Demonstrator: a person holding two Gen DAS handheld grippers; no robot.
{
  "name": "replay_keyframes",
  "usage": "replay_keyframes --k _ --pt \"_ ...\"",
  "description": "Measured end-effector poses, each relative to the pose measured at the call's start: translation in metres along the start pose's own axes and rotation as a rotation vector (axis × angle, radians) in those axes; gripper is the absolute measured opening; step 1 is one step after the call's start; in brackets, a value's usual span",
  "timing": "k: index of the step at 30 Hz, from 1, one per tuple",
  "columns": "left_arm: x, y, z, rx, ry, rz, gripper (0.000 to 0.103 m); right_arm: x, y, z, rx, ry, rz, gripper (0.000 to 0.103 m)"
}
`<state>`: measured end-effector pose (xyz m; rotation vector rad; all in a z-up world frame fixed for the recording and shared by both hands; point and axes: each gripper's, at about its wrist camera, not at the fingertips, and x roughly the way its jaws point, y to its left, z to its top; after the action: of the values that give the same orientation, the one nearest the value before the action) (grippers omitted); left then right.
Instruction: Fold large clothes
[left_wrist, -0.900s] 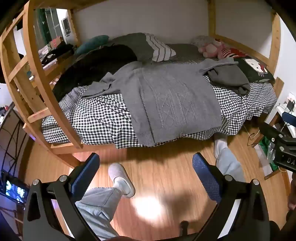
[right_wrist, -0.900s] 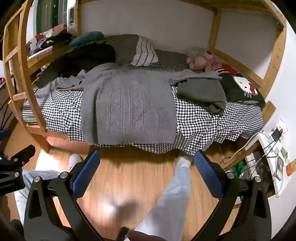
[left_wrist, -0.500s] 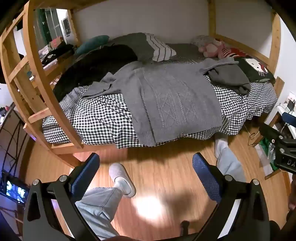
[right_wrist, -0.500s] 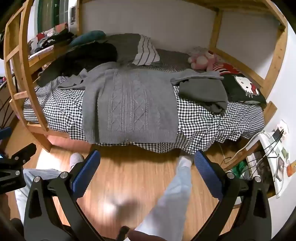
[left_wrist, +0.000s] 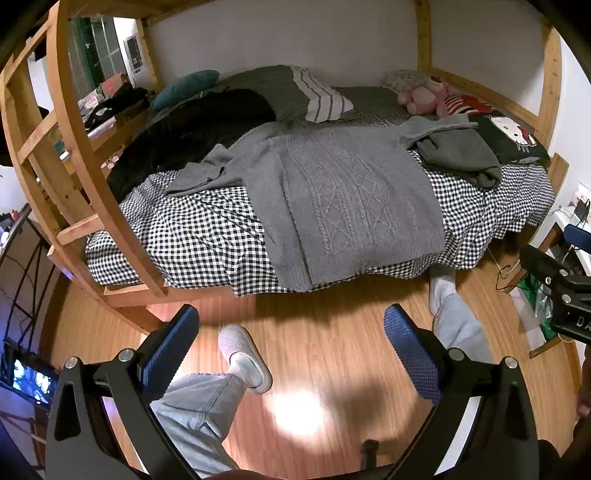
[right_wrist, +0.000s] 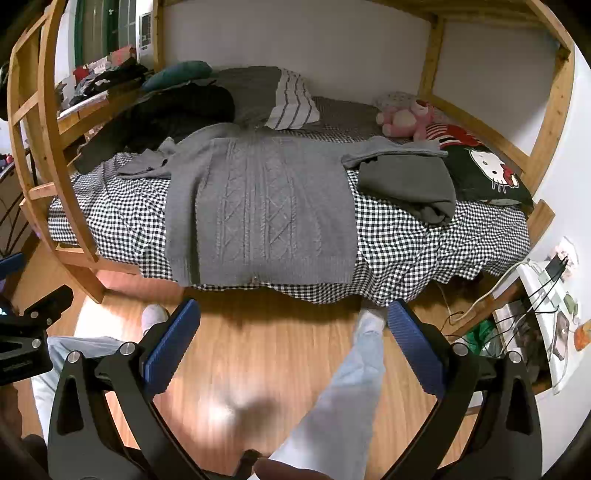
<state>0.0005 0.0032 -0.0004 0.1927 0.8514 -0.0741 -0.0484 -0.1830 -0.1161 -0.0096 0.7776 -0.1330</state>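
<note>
We hold both claws wide apart and empty: the left gripper (left_wrist: 291, 332) has its blue pads (left_wrist: 412, 352) spread over bare wooden floor (left_wrist: 332, 332), touching nothing, and the right gripper (right_wrist: 293, 332) stands just as wide, with only floor and our own trouser leg (right_wrist: 354, 384) showing between its fingers. Both point forward and slanting down toward the near edge of the bed (left_wrist: 184, 243), and neither reaches it. In the left view the right gripper's black body shows at the right border, level with the left. The grey cable-knit sweater (right_wrist: 262, 210) lies spread flat on the checked bedsheet (right_wrist: 406, 240), its hem hanging slightly over the near edge of the bed, one sleeve bunched toward the left side and the other stretched toward the right, where its end rests on a folded dark grey garment (right_wrist: 410, 184). Toward the bed's far left corner lie a black garment (left_wrist: 192, 136) and a striped pillow (left_wrist: 321, 99); a pink plush toy (right_wrist: 404, 118) and a black cat-face cushion (right_wrist: 487, 173) sit toward the far right corner. Against the pictures from just under a second ago, the bed sits very slightly lower in both views and nothing on it has shifted; the jaws stand as wide as before.
</note>
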Motion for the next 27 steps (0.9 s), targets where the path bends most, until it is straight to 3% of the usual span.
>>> replay_keyframes --k 27 --pt "0.0000 -0.0001 -0.0006 0.007 -0.002 0.009 0.098 -0.0038 -0.0008 0.0011 0.005 -0.014 0.002 0.100"
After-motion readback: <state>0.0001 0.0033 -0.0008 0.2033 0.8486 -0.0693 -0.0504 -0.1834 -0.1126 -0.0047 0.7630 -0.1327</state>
